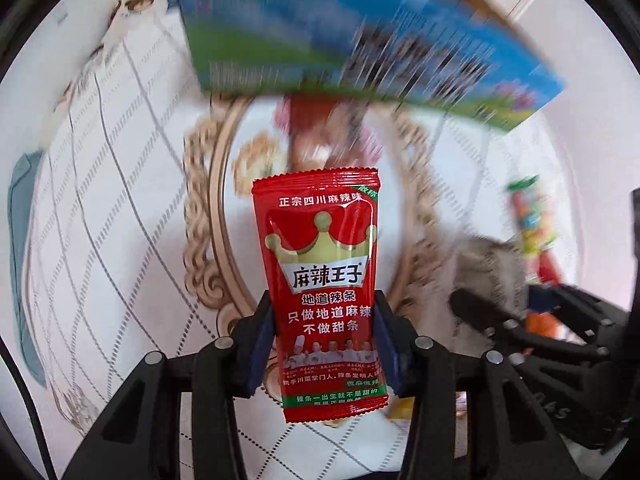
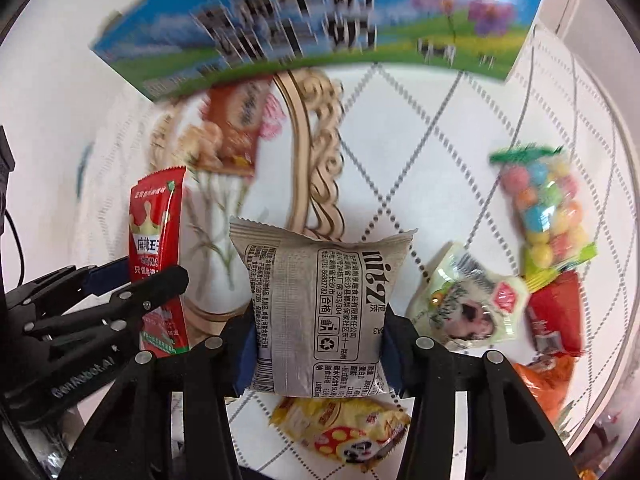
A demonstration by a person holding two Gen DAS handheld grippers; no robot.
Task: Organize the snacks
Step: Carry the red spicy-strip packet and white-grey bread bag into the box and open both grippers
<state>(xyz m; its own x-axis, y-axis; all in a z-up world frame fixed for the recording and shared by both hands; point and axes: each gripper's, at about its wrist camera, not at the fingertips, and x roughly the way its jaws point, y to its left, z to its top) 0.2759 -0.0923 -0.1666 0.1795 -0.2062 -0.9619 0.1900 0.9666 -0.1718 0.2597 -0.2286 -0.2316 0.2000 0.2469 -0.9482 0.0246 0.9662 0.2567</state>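
The left gripper [image 1: 324, 336] is clenched on a red spicy-strip packet [image 1: 326, 280], its blue pads pressing the packet's lower half from both sides so that the packet stands upright above the tablecloth [image 1: 120, 208]. In the right wrist view the same packet [image 2: 158, 256] shows at the left edge, pinched in the left gripper [image 2: 140, 280], lifted clear of the cloth.

The right gripper [image 2: 318, 340] grasps a grey newsprint-patterned pouch [image 2: 320, 312] — the pads bear on its two sides and the pouch stands between them, printed back toward the camera.

Just below the pouch, on the white quilted tablecloth [image 2: 420, 140], lies a yellow packet with red spotted mushrooms [image 2: 344, 432]. To the right of the pouch sits a pale green packet with a hedgehog picture [image 2: 468, 304], and beside it a red wrapper [image 2: 556, 312] with an orange bag [image 2: 548, 384] near the lower edge. Farther out on the right lies a clear bag of coloured candy balls [image 2: 544, 204] with a green top.

Beyond the pouch, a gold-framed oval print on the cloth [image 2: 320, 152] carries an orange-red biscuit packet [image 2: 236, 128], blurred.

Farthest off, a blue-and-green carton with a meadow and cows [image 2: 320, 32] lies across the top of both views — its lettering is too smeared to read. The left wrist view shows it [image 1: 360, 40] the same way.
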